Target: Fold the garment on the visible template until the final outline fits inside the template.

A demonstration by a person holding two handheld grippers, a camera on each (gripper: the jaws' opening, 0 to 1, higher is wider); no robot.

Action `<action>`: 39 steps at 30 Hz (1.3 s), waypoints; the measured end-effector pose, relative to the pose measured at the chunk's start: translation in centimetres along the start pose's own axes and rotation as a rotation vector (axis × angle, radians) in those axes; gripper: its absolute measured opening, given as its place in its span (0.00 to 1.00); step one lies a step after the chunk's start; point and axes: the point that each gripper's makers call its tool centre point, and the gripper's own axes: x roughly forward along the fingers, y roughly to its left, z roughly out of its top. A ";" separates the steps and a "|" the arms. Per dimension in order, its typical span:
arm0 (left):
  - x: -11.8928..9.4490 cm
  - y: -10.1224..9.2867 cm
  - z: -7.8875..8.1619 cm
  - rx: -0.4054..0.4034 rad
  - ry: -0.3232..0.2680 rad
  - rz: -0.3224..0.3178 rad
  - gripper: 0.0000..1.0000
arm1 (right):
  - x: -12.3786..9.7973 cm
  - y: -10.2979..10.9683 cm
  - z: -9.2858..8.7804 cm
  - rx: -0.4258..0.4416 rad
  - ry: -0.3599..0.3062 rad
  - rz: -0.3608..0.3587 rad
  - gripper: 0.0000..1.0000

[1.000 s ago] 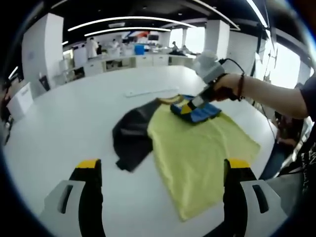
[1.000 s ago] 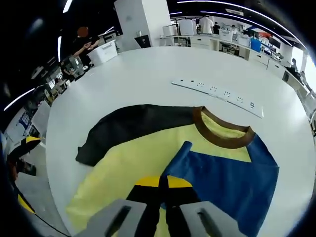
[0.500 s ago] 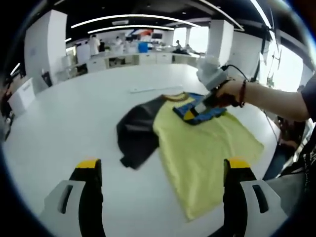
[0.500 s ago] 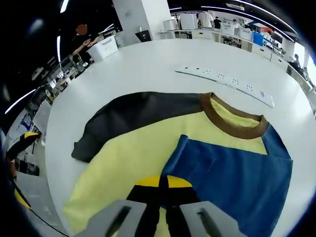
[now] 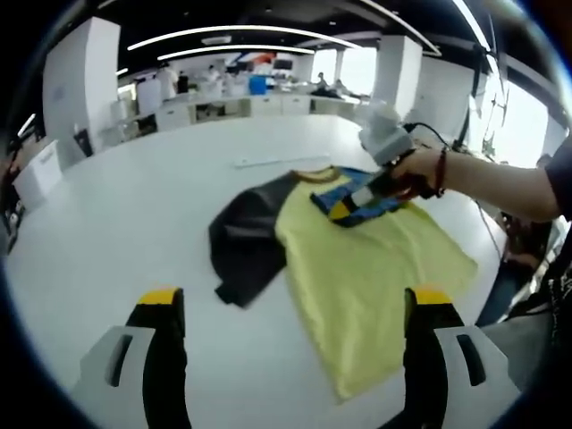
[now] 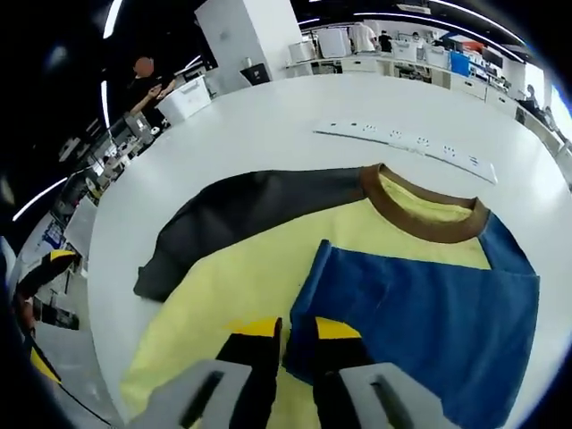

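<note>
Fold just begun: the garment (image 5: 357,259) lies on the white desk (image 5: 116,223), blue sleeve (image 6: 429,313) turned over the yellow body, dark sleeve (image 6: 241,214) out flat at 9 o'clock; right claw (image 6: 295,344) pinches the blue edge, left claw (image 5: 295,313) is spread and empty; no template outline discernible.

So it's a big white round tabletop (image 5: 116,232) with a shirt (image 6: 241,268) spread flat on it: yellow body, brown collar, one black sleeve lying out to the side and a blue sleeve folded in over the yellow. Past the collar, well apart from the shirt, a long white power strip (image 6: 402,143) lies on the tabletop.
</note>
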 end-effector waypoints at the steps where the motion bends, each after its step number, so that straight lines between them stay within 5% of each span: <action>1: 0.0 0.0 0.0 0.001 0.000 -0.001 0.98 | -0.2 -0.1 0.2 -0.012 -0.007 -0.005 0.21; 14: 0.2 0.1 0.1 0.005 0.002 -0.004 0.98 | -1.2 -3.8 -0.1 0.033 0.019 -0.085 0.22; 29: 0.2 0.6 -0.3 0.013 0.020 0.012 0.98 | -0.5 -4.7 -0.5 0.046 -0.001 -0.131 0.00; 39: 0.3 0.4 -0.3 0.011 0.024 0.010 0.98 | -0.5 -4.4 -0.3 0.126 -0.017 -0.089 0.00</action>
